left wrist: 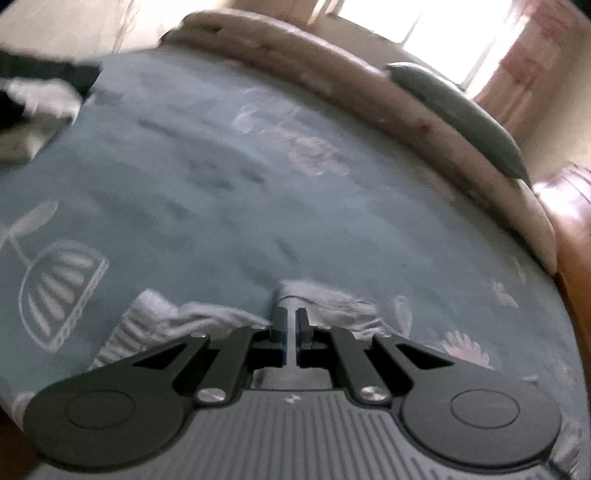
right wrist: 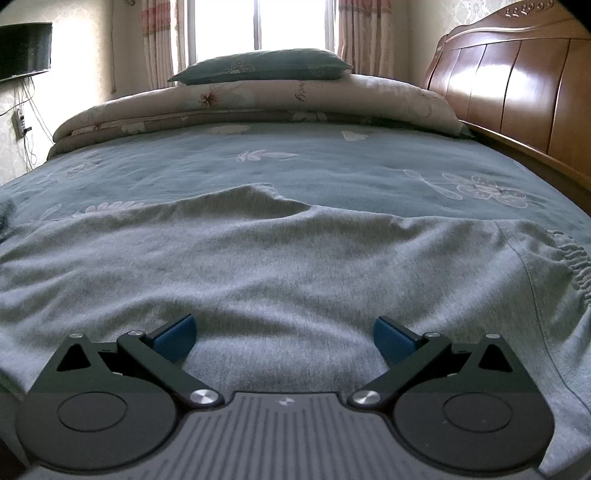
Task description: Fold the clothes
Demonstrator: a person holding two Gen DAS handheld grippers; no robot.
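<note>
Teal cotton bedsheet [right wrist: 314, 162] with pale leaf and flower prints covers the whole bed; wrinkled in places, and blurred in the left wrist view. No containers in either view; the bed is the only surface carrying anything.

Wooden headboard [right wrist: 517, 85], glossy orange-brown, runs along the right edge of the right wrist view.

Folded floral quilt [right wrist: 258, 99], beige-pink, lies across the far end of the bed below the bright window [right wrist: 258, 22]. A teal pillow [right wrist: 262, 66] sits on top of the quilt, touching it.

Grey knit garment [right wrist: 277, 266] spread flat on the sheet, filling the near half of the right wrist view. Gathered elastic band [right wrist: 569, 258] at its right end, so likely trousers or shorts; cannot tell which. A low ridge of fabric stands up along its far edge.

Dark flat screen [right wrist: 26, 48] on the left wall, cables hanging under it.

Small pile of light and dark cloth [left wrist: 37, 99] at the far left of the left wrist view, too blurred to name.

Right gripper [right wrist: 284, 339]: jaws spread wide, blue pads [right wrist: 177, 336] well apart, poised over the grey garment with nothing between them.

Left gripper [left wrist: 291, 325]: jaws pressed together, pinching a bunched edge of grey fabric [left wrist: 325, 299], which rises crumpled off the sheet at the fingertips. Ribbed cuff-like part [left wrist: 125, 328] just left of the grip.
</note>
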